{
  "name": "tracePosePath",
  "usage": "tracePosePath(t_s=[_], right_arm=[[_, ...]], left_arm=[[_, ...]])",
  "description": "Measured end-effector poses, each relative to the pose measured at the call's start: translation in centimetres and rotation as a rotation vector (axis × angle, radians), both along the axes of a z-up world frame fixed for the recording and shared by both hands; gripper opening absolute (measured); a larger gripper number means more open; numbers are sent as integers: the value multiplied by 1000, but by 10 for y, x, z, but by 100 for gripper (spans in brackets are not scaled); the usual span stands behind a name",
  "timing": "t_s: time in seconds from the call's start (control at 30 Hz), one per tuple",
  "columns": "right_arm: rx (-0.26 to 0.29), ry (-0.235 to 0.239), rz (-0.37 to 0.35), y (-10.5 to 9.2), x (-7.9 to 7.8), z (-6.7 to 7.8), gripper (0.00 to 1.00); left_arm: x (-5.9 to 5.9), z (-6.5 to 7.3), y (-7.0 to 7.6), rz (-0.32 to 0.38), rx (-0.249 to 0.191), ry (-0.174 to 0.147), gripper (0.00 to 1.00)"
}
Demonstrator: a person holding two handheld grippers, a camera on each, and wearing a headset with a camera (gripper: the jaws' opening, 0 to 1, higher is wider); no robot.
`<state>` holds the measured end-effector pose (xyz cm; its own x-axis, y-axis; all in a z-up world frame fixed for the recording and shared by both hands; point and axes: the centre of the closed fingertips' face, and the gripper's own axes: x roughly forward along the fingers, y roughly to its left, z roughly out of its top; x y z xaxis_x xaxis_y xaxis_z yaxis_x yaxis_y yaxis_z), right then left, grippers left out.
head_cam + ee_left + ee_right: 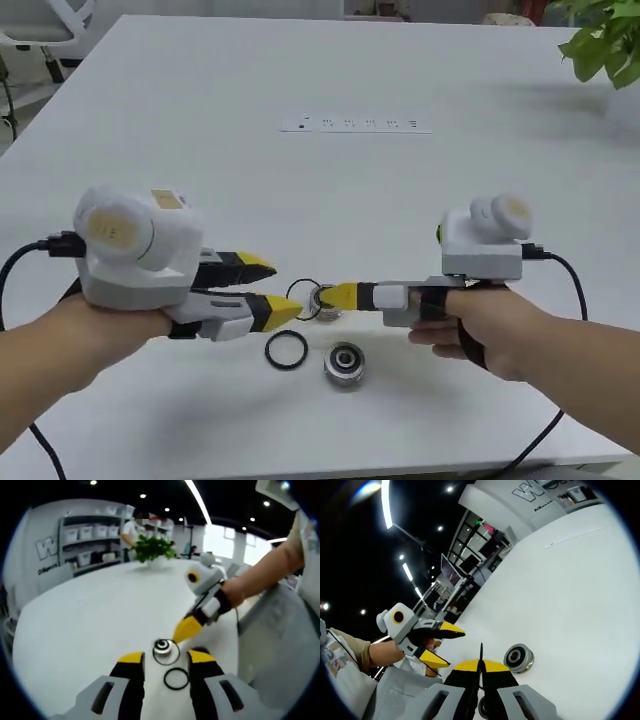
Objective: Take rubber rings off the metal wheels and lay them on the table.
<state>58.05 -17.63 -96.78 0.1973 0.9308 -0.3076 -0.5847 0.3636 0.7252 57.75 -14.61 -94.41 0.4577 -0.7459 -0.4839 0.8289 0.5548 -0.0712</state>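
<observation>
- Jaws of the right gripper (337, 297) are pressed together on a pinched rubber ring (481, 659), which shows edge-on between them.
- That ring sits at a second metal wheel (326, 302), just beyond the bare metal wheel (345, 362).
- A loose rubber ring (267, 351) lies flat on the white table (300, 200), just left of the bare metal wheel.
- The left gripper (278, 288) is farther left, its jaws apart and holding nothing.

table (300, 80) white | power strip (356, 124) | potted plant (152, 550) | shelves (90, 540) with bins | ceiling spotlights (145, 496)
</observation>
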Motion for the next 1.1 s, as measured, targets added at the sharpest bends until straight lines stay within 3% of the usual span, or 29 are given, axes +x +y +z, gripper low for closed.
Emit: tracePosePath(t_s=[0.53,1.1], right_arm=[[-62,8,133,17,-27,-14,0],[-138,-9,168,19,-26,-30,0]], left_arm=[[-28,-6,29,56,-26,12,38],[-33,-10,38,78,-21,21,38]])
